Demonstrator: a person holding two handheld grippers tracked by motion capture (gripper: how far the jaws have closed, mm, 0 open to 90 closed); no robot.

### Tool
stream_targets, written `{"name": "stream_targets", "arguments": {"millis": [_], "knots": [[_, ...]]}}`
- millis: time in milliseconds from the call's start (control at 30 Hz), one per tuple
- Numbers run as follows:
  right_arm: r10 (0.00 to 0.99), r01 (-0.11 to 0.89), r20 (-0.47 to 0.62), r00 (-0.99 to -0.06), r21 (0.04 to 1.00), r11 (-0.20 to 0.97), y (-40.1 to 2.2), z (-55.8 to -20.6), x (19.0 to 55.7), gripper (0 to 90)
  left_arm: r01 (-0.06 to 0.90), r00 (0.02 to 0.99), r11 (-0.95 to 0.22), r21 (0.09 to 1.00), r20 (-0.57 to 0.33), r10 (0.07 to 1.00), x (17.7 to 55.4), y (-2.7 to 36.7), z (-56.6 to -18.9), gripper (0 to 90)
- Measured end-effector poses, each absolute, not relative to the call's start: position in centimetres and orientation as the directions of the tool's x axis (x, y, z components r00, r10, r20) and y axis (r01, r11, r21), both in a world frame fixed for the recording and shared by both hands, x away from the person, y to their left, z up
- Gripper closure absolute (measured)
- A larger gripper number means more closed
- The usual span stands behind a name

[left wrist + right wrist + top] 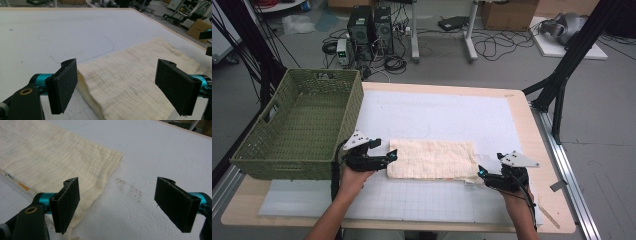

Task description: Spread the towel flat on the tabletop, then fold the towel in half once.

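Note:
A cream cloth (432, 159), folded into a long flat strip, lies on the white mat (437, 112). My left gripper (390, 156) is at the cloth's left end, with its jaws wide apart. In the left gripper view the cloth (130, 82) lies below and between the pads, and neither pad presses on it; the left gripper (116, 66) is open. My right gripper (482, 173) is at the cloth's right end. In the right gripper view the cloth's corner (50, 157) reaches under the left pad (67, 200), and the right gripper (117, 182) stands open over bare mat.
A green wicker basket (287, 160) stands on the table's left side, close to my left hand. The wooden table edge (547, 165) runs along the right. Computer towers (369, 27) and cables sit on the floor beyond the table. A black frame leg (562, 80) rises at the right.

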State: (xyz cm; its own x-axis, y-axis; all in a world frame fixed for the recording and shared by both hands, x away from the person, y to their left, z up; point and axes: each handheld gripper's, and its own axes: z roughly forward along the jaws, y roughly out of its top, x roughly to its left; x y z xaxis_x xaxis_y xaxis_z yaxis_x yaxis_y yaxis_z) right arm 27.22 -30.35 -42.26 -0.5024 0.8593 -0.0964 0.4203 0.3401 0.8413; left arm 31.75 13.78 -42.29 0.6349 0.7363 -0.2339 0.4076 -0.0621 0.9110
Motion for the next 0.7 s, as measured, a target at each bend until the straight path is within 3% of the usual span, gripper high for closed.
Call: {"name": "stream_targets", "arguments": {"millis": [700], "knots": [[0.865,0.420,-0.073,-0.496,0.852,0.313,-30.17,-42.31,27.77,13.8,0.416,0.620,-0.092,0.905,-0.209,0.756,32.01,14.08,-42.55,20.3]]}}
